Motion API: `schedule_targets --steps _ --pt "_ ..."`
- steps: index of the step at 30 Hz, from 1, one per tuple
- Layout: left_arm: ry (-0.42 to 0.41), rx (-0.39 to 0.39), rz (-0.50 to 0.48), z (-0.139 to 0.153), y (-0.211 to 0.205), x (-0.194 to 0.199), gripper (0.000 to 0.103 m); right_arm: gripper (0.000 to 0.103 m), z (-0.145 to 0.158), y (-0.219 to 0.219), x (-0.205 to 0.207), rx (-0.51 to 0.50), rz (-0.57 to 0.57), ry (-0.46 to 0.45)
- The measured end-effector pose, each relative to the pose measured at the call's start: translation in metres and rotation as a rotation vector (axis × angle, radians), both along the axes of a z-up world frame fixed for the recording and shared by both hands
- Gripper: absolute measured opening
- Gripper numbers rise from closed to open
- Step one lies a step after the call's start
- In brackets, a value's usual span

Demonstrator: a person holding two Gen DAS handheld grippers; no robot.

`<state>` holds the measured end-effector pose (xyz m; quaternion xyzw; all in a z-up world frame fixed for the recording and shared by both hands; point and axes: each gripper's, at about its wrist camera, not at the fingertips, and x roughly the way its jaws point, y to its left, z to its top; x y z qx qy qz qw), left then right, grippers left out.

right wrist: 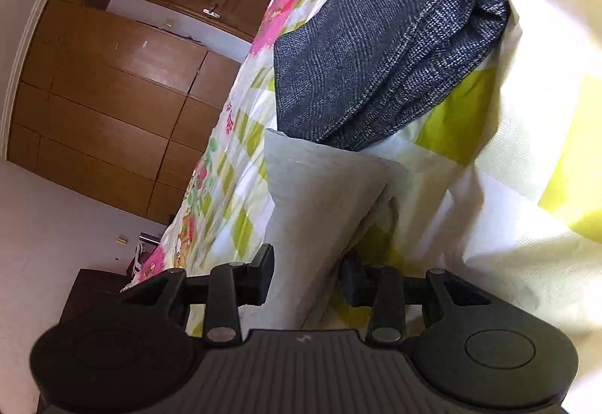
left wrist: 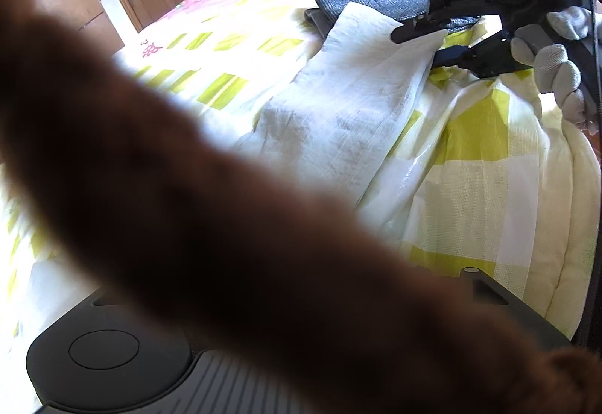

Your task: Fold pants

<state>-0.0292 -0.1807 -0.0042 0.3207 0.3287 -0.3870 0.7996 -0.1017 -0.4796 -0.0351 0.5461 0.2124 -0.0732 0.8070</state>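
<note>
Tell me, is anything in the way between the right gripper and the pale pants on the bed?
Nothing visible. The right gripper has its open fingers either side of the pale pants edge. A blurred brown shape fills much of the left wrist view.

Pale pants on a yellow-green checked quilt

The pants are off-white, faintly greyed; the quilt shows lime and cream squares with pink flowers toward its far side. A folded garment is speckled blue-grey. The right gripper is black, the gloved hand grey, the wardrobe brown wood.
</note>
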Motion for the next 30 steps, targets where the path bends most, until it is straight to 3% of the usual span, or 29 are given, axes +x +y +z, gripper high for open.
schedule_targets --steps 3,5,9,12,16,22,26,30 --pt "-0.004 0.008 -0.003 0.0 -0.004 0.0 0.072 0.049 -0.002 0.004 0.014 0.01 0.041 -0.024" --pt "-0.002 0.006 -0.001 0.0 -0.006 0.001 0.072 0.022 -0.011 0.002 0.023 0.047 0.031 0.007" --pt "-0.018 -0.036 0.008 0.007 -0.005 -0.001 0.072 0.021 0.009 -0.002 0.001 0.047 -0.04 -0.069" --pt "0.03 -0.068 0.005 0.003 -0.009 0.002 0.075 0.021 0.04 -0.003 -0.024 -0.049 -0.125 -0.14" --pt "0.065 -0.074 -0.026 -0.011 -0.019 -0.002 0.074 0.021 0.05 -0.008 -0.028 -0.136 -0.157 -0.045" --pt "0.07 -0.16 0.008 -0.001 0.016 -0.003 0.075 0.021 0.095 0.036 -0.015 -0.303 -0.076 -0.058" --pt "0.052 -0.217 0.083 0.011 0.064 0.002 0.075 0.021 0.135 0.093 0.021 -0.46 0.055 -0.083" --pt "-0.018 -0.244 0.204 0.026 0.123 0.011 0.075 0.021 0.158 0.17 0.066 -0.592 0.23 -0.106"
